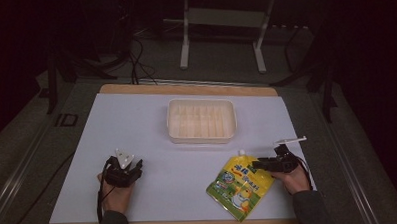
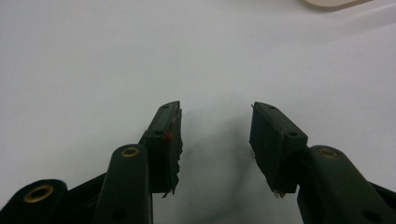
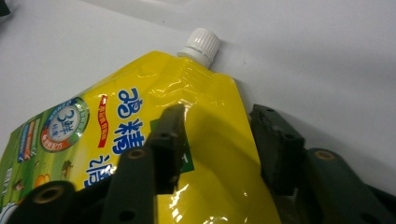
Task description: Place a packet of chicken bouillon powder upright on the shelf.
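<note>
Yellow spouted pouch (image 1: 240,186) is lying flat on the white table sheet (image 1: 152,128), near right, below the pale tray (image 1: 201,120). Right gripper (image 1: 255,165) is reaching its upper edge. Right gripper view is giving detail: jaws parted, straddling the pouch's edge just below the white cap (image 3: 201,45), not closed on it. Left gripper (image 2: 215,137) is resting open over bare sheet, holding nothing.

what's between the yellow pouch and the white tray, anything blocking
Nothing visible. The white sheet between the yellow pouch and the white tray is bare. The right gripper already straddles the pouch's edge, jaws open.
</note>
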The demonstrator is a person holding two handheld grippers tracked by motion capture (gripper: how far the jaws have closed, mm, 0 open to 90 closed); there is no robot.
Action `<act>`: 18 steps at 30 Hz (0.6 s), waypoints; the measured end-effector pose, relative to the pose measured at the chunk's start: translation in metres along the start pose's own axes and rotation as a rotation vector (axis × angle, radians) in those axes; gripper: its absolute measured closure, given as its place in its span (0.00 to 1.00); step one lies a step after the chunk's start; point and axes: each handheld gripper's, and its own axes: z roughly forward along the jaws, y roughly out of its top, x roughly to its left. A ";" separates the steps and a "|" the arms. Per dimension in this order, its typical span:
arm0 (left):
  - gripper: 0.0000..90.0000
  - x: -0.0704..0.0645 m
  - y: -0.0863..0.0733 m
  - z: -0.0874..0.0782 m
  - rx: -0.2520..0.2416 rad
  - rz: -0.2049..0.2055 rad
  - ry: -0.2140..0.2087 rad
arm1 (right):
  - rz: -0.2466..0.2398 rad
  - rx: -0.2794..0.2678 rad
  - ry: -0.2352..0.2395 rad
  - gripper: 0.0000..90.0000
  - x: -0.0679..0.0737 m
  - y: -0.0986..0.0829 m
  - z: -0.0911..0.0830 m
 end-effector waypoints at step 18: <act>0.58 0.000 0.000 0.000 -0.001 0.000 0.007 | -0.004 0.092 0.110 0.87 -0.002 -0.001 0.003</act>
